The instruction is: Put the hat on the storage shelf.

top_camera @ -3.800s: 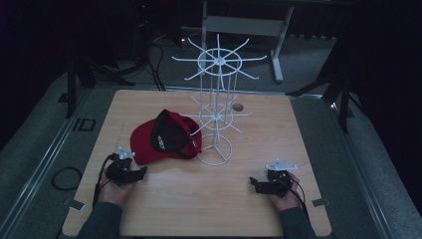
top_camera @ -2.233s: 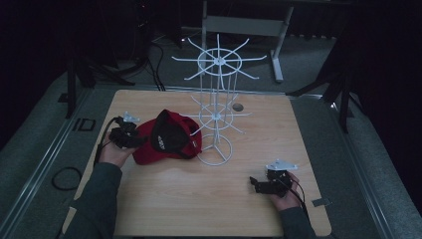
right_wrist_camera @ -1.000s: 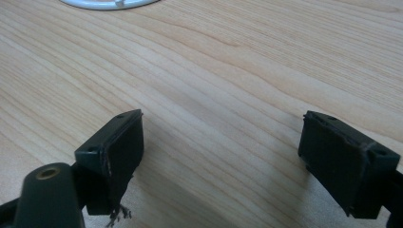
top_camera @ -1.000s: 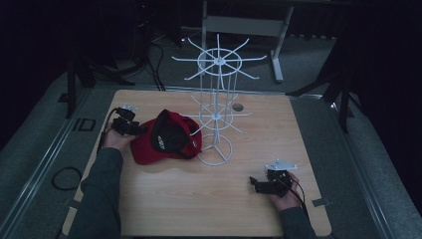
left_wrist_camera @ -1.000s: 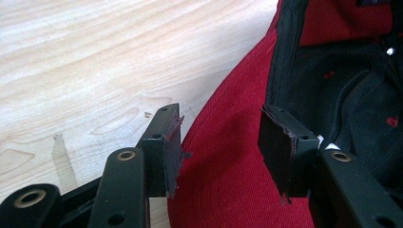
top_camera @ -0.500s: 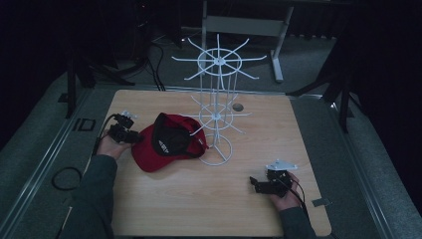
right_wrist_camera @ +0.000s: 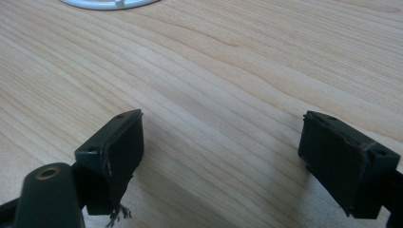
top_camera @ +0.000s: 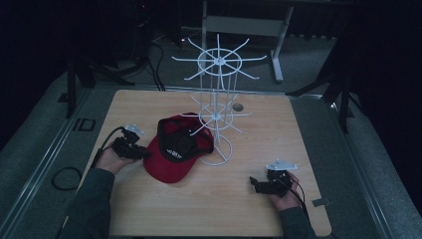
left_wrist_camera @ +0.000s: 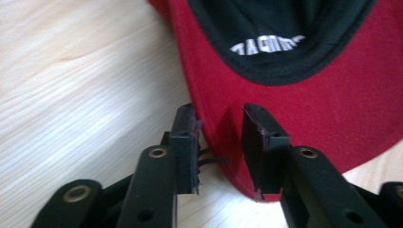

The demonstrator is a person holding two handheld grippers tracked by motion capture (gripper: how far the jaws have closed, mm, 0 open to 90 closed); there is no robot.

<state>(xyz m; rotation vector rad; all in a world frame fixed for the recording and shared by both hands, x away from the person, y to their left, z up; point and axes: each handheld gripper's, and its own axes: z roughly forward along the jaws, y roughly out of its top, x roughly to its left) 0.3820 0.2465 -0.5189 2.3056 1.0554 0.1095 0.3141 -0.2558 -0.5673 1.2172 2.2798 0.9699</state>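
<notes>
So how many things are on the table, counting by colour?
Red: 1, the baseball cap
White: 1, the wire display rack
Black: 2, the left claw and right claw
Grey: 1, a small round disc
Total: 5

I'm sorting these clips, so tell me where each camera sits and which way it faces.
High view: above the table's near side, looking forward and down on the wooden table, white wire rack and red cap; both forearms show.
Left gripper view: on the left gripper, its jaws astride the cap's brim.
Right gripper view: on the right gripper, jaws open over bare wood.
Shared: cap, table.
</notes>
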